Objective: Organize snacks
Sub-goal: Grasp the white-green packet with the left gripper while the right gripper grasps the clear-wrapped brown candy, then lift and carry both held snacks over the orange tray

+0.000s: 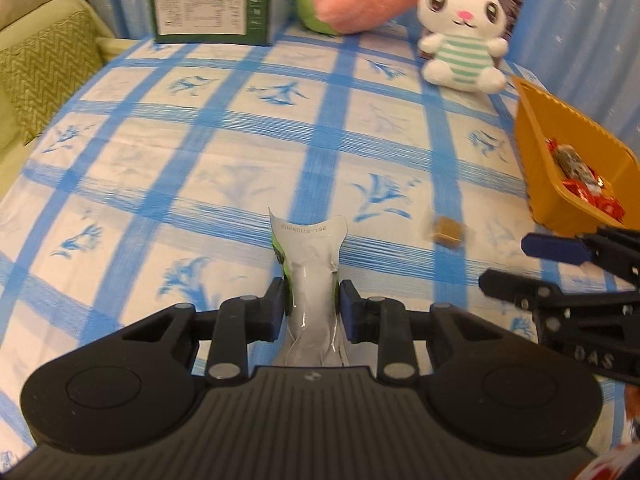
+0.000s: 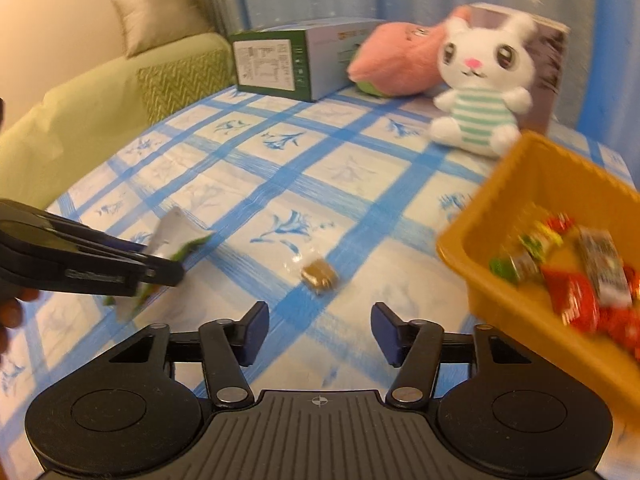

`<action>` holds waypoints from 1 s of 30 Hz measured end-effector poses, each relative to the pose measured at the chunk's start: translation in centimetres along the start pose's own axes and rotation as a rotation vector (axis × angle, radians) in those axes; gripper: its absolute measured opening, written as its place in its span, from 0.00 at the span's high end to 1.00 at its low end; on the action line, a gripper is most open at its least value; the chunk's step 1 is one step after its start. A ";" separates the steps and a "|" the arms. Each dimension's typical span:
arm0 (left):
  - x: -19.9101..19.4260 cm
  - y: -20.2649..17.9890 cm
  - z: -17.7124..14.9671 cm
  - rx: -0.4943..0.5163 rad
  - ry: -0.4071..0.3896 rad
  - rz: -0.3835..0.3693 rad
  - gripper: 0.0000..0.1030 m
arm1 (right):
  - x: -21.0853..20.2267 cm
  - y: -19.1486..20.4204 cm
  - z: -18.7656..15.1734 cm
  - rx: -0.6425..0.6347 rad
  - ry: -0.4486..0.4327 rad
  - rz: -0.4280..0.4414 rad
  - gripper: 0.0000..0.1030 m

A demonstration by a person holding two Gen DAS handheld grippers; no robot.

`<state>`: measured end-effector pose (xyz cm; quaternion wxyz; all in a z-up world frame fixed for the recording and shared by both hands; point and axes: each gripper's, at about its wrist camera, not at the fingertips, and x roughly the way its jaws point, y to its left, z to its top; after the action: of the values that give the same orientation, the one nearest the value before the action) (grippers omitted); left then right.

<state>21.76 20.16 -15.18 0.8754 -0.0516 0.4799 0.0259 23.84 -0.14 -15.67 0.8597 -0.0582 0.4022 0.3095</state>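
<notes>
The left tool (image 1: 313, 300) pinches a white snack packet (image 1: 310, 256) above the checked worktop (image 1: 240, 152); the right tool (image 2: 319, 330), gaping empty, should centre over the brown sweet (image 2: 319, 274) beside the orange bin (image 2: 532, 184).

The snack packet (image 1: 308, 276) sits between the left gripper's (image 1: 312, 300) pads; right of it on the tablecloth (image 1: 224, 152) lies a small sweet (image 1: 448, 232) — further right, the snack-filled bin (image 1: 536, 136). Behind — box (image 1: 208, 4), plush rabbit (image 1: 464, 36).
</notes>
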 end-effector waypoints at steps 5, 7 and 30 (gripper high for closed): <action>-0.3 1.6 -0.1 -0.030 -0.003 0.021 0.74 | 2.2 0.4 1.2 -0.069 0.009 -0.008 0.51; -0.4 2.1 -0.2 -0.039 -0.003 0.026 0.74 | 3.1 0.5 1.5 -0.091 0.013 -0.013 0.53; -0.8 4.1 -0.3 -0.078 -0.007 0.042 0.74 | 6.0 2.4 2.0 -0.128 0.053 -0.022 0.79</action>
<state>20.73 24.25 -14.93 0.8738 -0.0754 0.4763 0.0631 26.66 5.37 -18.36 0.8467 -0.1255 0.4034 0.3235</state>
